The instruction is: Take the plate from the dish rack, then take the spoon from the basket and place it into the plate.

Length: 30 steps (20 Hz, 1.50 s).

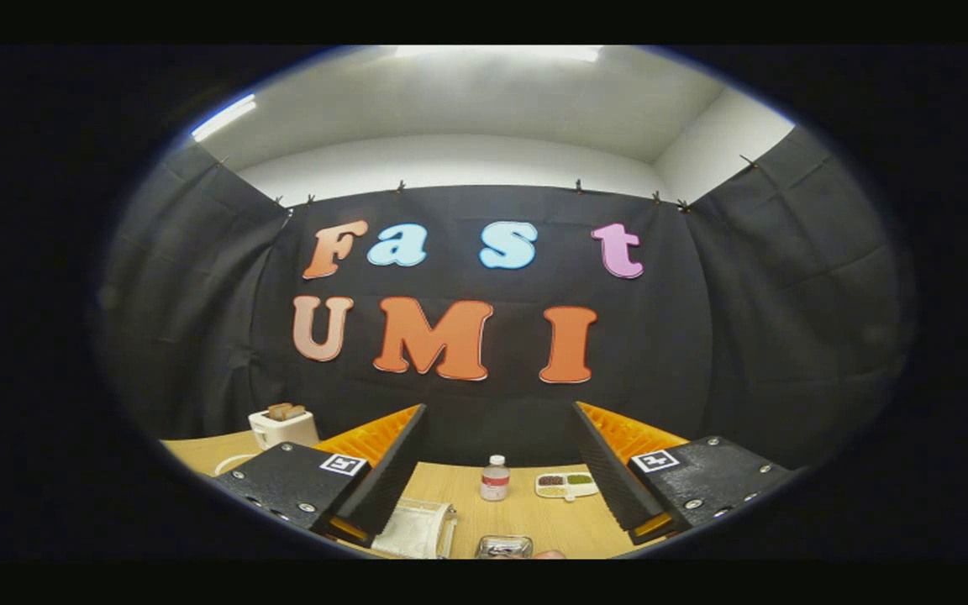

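- Black, ridged fingers of the gripper [497, 470] stand wide apart above a wooden table [459, 487], with nothing between them; orange plastic backs each finger.
- Between the fingers and beyond their tips, a small clear bottle [494, 478] with a white cap and a red label stands upright on the table.
- Just right of the bottle, close to the right finger, lies a small white divided tray [566, 485] holding dark, brownish and green contents in separate compartments.
- On the near side, beside the left finger, sits a white mesh basket [415, 528]; whether a spoon lies in it cannot be told from here.
- Near the middle, right of the basket, part of a shiny metal or glass object [503, 547] shows; what it is cannot be told.
- Far to the left, beyond the left finger, a white toaster [282, 427] stands with brown slices poking out of its top.
- Just left of the left finger, a curved white rim [232, 462] lies on the table; whether it is the plate cannot be told.
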Tool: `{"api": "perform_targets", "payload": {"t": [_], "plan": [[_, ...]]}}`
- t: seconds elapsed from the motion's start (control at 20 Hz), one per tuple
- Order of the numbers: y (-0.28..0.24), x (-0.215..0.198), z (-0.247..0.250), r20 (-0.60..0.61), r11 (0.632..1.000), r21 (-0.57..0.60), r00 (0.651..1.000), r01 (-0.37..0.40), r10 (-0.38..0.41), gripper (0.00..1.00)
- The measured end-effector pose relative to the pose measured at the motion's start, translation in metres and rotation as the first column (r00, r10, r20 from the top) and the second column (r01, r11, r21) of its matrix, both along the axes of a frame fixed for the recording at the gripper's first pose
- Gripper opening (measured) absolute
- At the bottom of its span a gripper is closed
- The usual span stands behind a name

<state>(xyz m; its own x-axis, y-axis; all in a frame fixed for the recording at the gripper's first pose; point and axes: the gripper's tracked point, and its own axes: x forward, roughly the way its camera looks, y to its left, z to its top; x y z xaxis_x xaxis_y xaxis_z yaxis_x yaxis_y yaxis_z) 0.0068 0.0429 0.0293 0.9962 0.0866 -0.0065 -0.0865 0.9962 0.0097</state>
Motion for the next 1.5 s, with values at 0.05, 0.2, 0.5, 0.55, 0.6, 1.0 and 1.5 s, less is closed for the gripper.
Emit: {"api": "perform_targets", "payload": {"t": [0.05, 0.2, 0.5, 0.55, 0.6, 1.0, 1.5], "plan": [[0.001, 0.001, 0.004, 0.004, 1.0, 0.004, 1.0, -0.01, 0.01, 0.98], [0.003, 0.005, 0.014, 0.016, 0.999, 0.005, 0.999, -0.033, 0.033, 0.98], [0.0, 0.01, 0.022, 0.019, 0.998, 0.019, 0.999, -0.052, 0.051, 0.98], [0.0, 0.009, 0.022, 0.02, 0.998, 0.019, 0.998, -0.054, 0.053, 0.98], [-0.001, 0.009, 0.022, 0.02, 0.998, 0.016, 0.998, -0.055, 0.055, 0.98], [0.0, 0.007, 0.011, -0.01, 0.998, 0.004, 0.998, -0.07, 0.07, 0.99], [0.03, 0.01, -0.019, -0.108, 0.984, 0.067, 0.98, -0.163, 0.17, 0.99]]}}
